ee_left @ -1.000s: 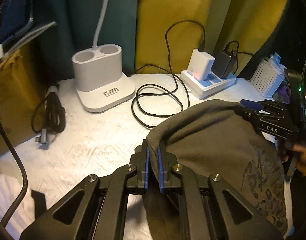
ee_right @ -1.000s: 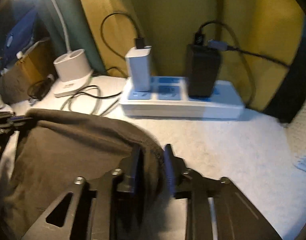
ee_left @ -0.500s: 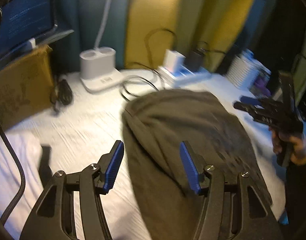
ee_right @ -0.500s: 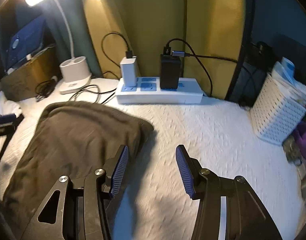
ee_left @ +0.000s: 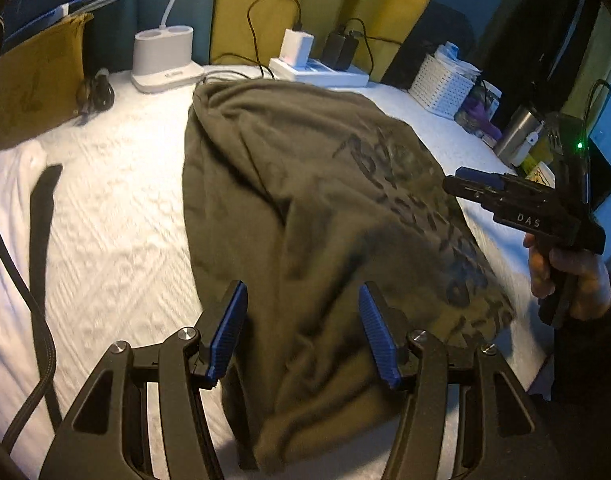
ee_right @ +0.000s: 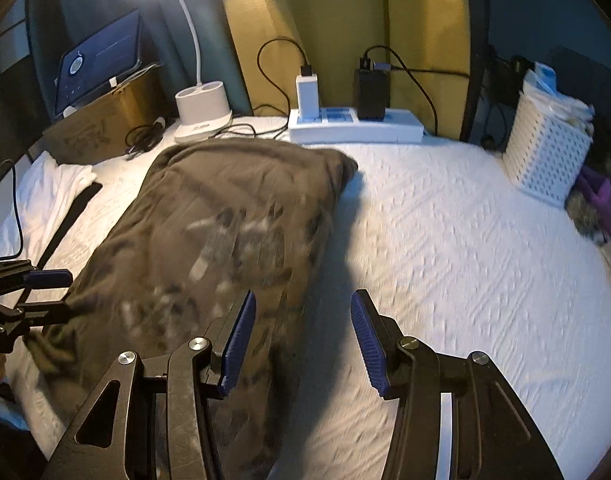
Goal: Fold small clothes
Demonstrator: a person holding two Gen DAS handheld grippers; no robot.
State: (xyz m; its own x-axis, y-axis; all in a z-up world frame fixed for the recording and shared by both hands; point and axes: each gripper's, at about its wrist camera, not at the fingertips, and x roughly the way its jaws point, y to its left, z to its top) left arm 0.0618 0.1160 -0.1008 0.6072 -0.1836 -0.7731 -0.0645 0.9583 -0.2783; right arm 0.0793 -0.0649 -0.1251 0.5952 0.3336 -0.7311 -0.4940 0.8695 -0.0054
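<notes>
Two fisheye views, each mounted on a hand-held gripper, look forward and steeply down along blue-padded fingers. The left wrist view looks over the left gripper [ee_left: 303,332]; the right wrist view over the right gripper [ee_right: 303,344]. Both share the olive shirt [ee_left: 305,184], power strip [ee_right: 355,128] and white bedcover [ee_right: 465,240], seen close.

White power strip [ee_right: 355,130], lamp base [ee_right: 203,106] and perforated basket [ee_right: 545,156] line the back

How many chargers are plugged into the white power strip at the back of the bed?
2. A white charger stands at the left end of the power strip, and a black charger stands beside it on the right. Each has a black cable. No other is visible.
</notes>
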